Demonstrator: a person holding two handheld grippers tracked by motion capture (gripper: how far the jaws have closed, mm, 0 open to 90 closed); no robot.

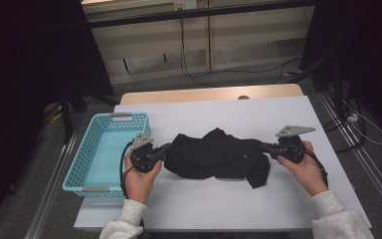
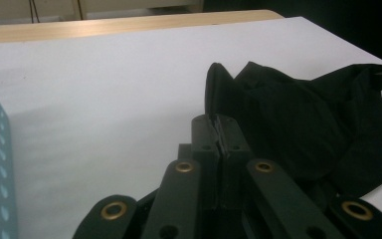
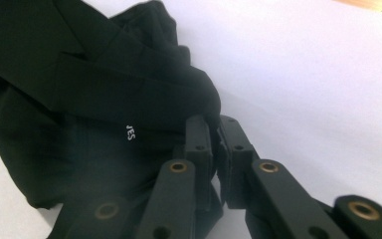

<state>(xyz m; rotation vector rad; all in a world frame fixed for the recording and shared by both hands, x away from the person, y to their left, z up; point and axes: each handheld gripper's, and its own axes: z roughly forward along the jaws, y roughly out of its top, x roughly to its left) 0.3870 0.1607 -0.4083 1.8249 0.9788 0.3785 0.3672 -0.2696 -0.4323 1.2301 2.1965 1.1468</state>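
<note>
A: What is seen on the worktop (image 1: 219,204)?

B: A crumpled black garment (image 1: 216,154) is spread across the middle of the white worktop, between the two grippers. A light blue perforated basket (image 1: 82,164) is placed at the left edge of the worktop, just beside the left gripper (image 1: 165,149).

A: How is the left gripper set?

B: It is held level in the left hand (image 1: 139,179), pointed toward the garment's left end. In the left gripper view, its jaws are pressed together, and a thin edge of black cloth (image 2: 298,129) appears to be pinched between the tips. How much cloth is caught there cannot be told, since the jaws hide the contact.

A: And the right gripper (image 1: 264,148)?

B: It is held in the right hand (image 1: 306,169), pointed toward the garment's right end. In the right gripper view the jaws are nearly together, and a fold of the black cloth (image 3: 104,99) is clamped between the tips. Small white lettering (image 3: 131,133) is seen on the cloth just beside the jaws.

A: Is the garment lifted?

B: Most of it is lying on the worktop in the high view, with one flap (image 1: 259,174) hanging toward the near edge on the right. The ends at the grippers are bunched toward the jaws. A strip of bare wood (image 1: 209,93) is shown at the far edge of the worktop, beyond the white surface.
</note>
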